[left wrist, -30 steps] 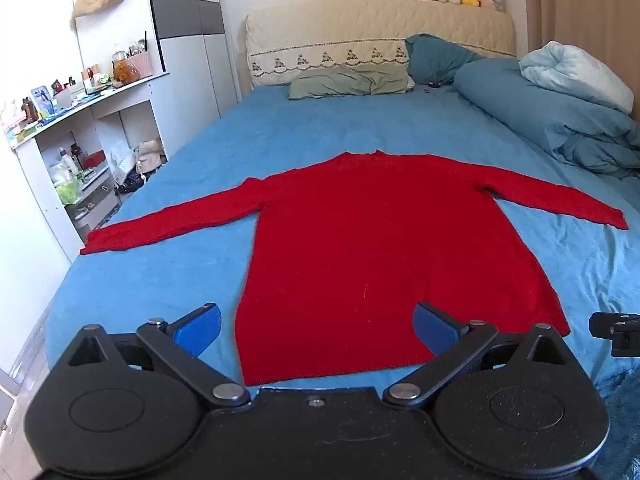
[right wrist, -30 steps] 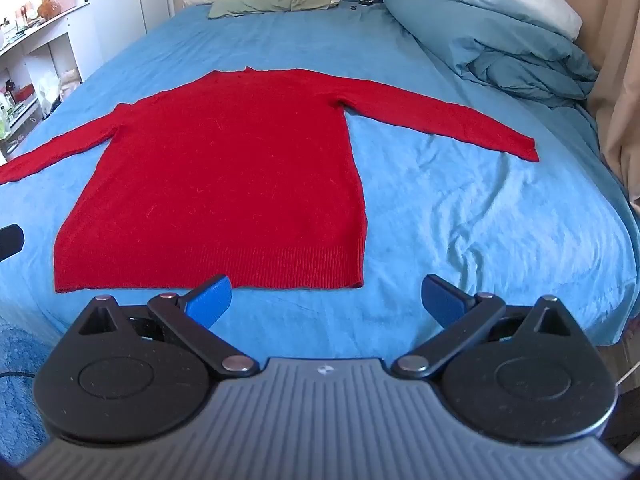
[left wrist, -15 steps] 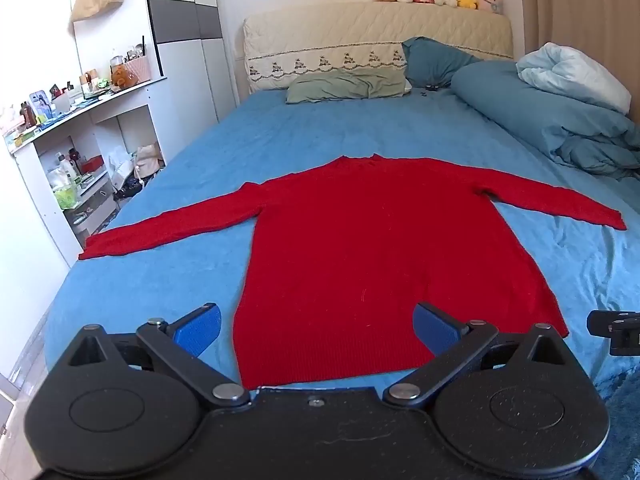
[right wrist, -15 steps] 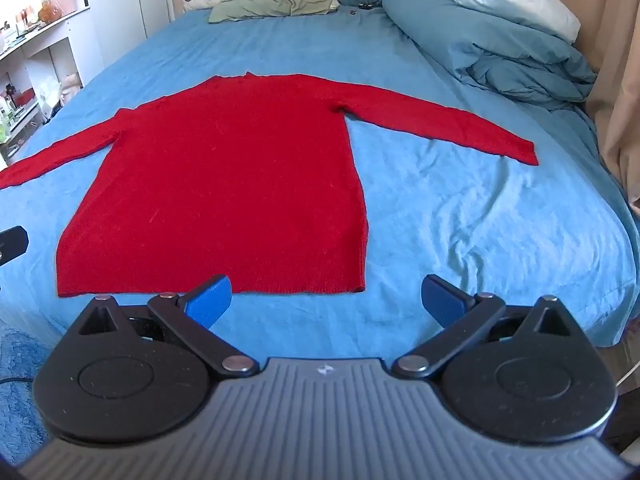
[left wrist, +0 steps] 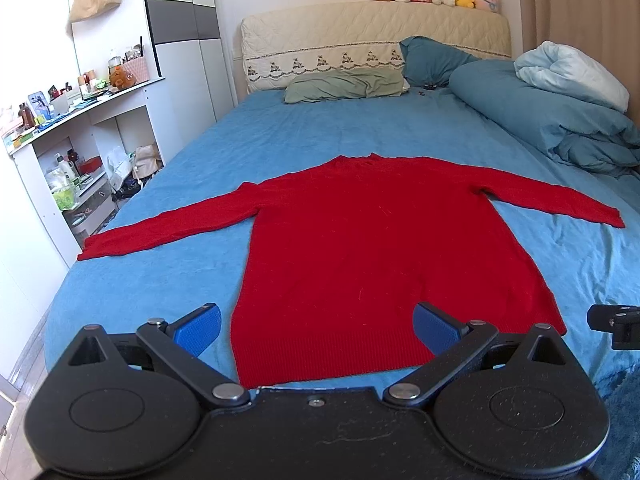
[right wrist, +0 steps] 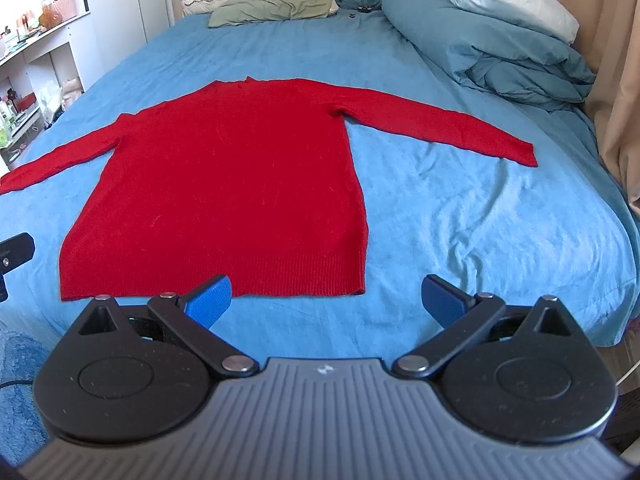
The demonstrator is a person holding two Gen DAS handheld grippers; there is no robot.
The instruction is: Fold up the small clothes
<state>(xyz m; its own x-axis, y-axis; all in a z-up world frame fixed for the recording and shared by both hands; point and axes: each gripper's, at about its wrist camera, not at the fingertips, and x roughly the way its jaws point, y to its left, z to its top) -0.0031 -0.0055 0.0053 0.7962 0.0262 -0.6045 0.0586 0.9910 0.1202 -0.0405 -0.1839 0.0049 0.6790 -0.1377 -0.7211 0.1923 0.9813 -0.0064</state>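
Observation:
A red long-sleeved sweater (left wrist: 372, 248) lies flat on the blue bed sheet (left wrist: 360, 128), both sleeves spread out sideways and the hem nearest me. It also shows in the right wrist view (right wrist: 232, 184). My left gripper (left wrist: 318, 328) is open and empty, held above the hem's left part. My right gripper (right wrist: 326, 300) is open and empty, just in front of the hem's right corner. Neither gripper touches the sweater.
A rolled blue duvet (left wrist: 552, 120) and a pale blanket (left wrist: 572, 72) lie along the bed's right side. Pillows (left wrist: 348, 86) and a headboard (left wrist: 376, 40) with plush toys are at the far end. Cluttered white shelves (left wrist: 80, 152) stand left of the bed. A curtain (right wrist: 616, 80) hangs right.
Both grippers have drifted slightly back and up, so the sweater sits a little lower in both views. Both stay open and the sweater has not moved.

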